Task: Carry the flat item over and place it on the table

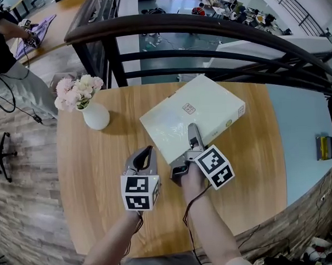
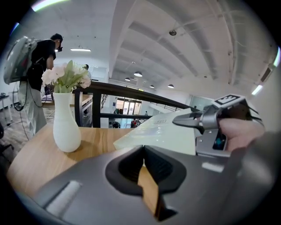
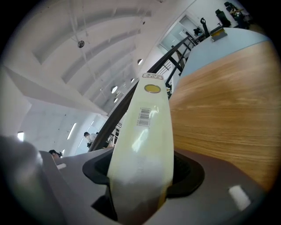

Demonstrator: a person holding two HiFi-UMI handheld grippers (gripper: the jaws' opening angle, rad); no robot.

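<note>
A flat pale cream box (image 1: 200, 108) lies slanted over the round wooden table (image 1: 96, 176). My right gripper (image 1: 192, 129) is shut on the middle of its near edge, one jaw above the lid and one below. In the right gripper view the box (image 3: 147, 127) runs straight out from between the jaws, barcode label showing. Whether its far end touches the tabletop I cannot tell. My left gripper (image 1: 150, 150) hovers just left of the box, shut, with nothing in it. In the left gripper view its tips (image 2: 142, 148) meet, and the box (image 2: 162, 129) and right gripper (image 2: 193, 118) show ahead on the right.
A white vase (image 1: 96, 117) of pink flowers stands at the table's far left, also in the left gripper view (image 2: 66, 127). A dark curved railing (image 1: 205, 28) runs behind the table. A person (image 1: 3, 54) stands far left. A yellow item (image 1: 324, 147) lies off the table at right.
</note>
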